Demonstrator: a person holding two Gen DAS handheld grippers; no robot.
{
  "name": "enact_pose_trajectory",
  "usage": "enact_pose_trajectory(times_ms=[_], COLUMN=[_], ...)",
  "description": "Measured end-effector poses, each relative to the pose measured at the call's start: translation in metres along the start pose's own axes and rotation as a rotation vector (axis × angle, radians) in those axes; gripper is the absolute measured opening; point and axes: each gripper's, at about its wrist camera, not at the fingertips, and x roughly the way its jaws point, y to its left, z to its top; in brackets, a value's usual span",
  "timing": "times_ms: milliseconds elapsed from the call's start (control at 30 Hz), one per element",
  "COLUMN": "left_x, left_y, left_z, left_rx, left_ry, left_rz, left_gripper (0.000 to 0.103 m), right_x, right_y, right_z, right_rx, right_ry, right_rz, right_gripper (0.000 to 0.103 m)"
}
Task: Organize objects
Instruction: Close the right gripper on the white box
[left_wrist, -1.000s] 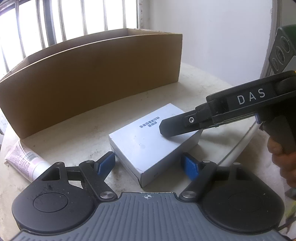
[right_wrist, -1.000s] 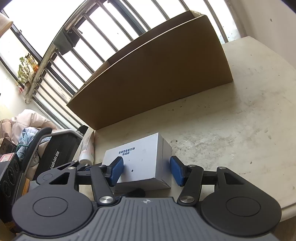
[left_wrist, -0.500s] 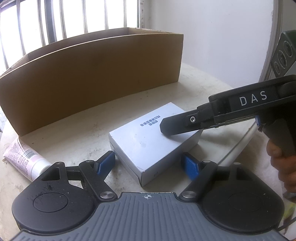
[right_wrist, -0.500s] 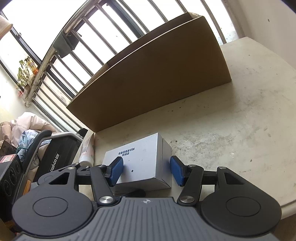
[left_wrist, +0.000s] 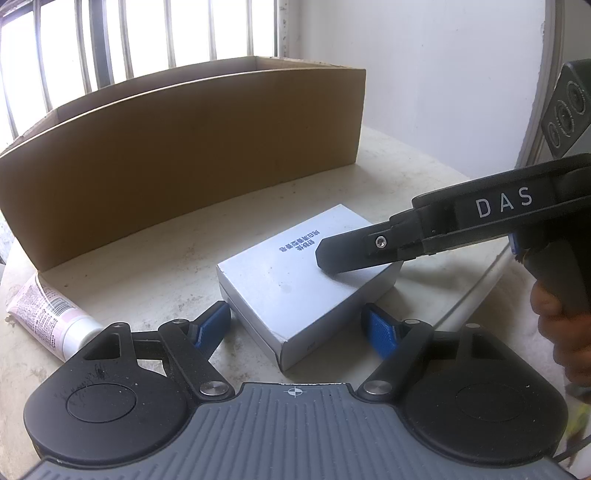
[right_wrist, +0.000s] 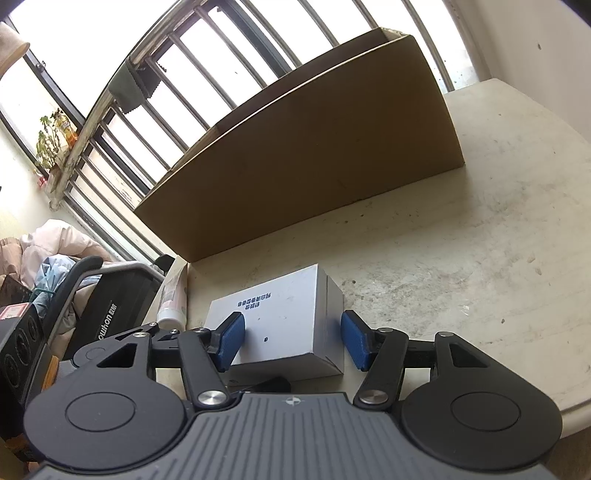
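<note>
While the white carton (left_wrist: 306, 291) lies flat on the pale tabletop (right_wrist: 461, 266), low in the middle of both views, you have it bracketed from two sides, which reads as a set-up for lifting it toward the open cardboard box (left_wrist: 177, 147) that fills the upper half of each frame. Your left gripper (left_wrist: 295, 325) has its blue pads standing clear of the carton's near corner on either side, so its jaws are open and hold nothing. Your right gripper (right_wrist: 291, 339) straddles the carton's short end; its jaws are spreading at this moment, the carton sits between them, the right pad stands a little off the side face, and the left pad overlaps the top edge so that contact there cannot be told. In the left view that gripper reaches in from the right edge of the frame, angled down, one black finger lying over the carton's far right corner, with your hand (left_wrist: 565, 332) wrapped round the grip at the lower right. Both tools tilt downward toward the table, low and close to the carton. A pink-and-white tube (left_wrist: 48, 317) lies at the left edge of the left view, near the cardboard box's corner, probably waiting to be sorted too.
</note>
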Motion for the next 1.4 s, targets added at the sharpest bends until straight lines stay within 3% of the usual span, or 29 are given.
enact_pose_trajectory(times_ms=[500, 733, 1400], left_x=[-0.003, -0.002, -0.006], left_y=[-0.001, 0.002, 0.000], left_z=[0.001, 0.004, 0.017], left_rx=[0.007, -0.007, -0.033], left_ry=[0.004, -0.009, -0.033], left_rz=[-0.005, 0.010, 0.012], left_gripper=[0.077, 0.068, 0.068], right_x=[-0.001, 0.000, -0.001], right_y=[0.000, 0.003, 0.006], right_z=[0.000, 0.000, 0.013], right_rx=[0.013, 0.011, 0.056], right_ry=[-0.003, -0.008, -0.002], right_rz=[-0.004, -0.019, -0.048], right_gripper=[0.062, 0.062, 0.063])
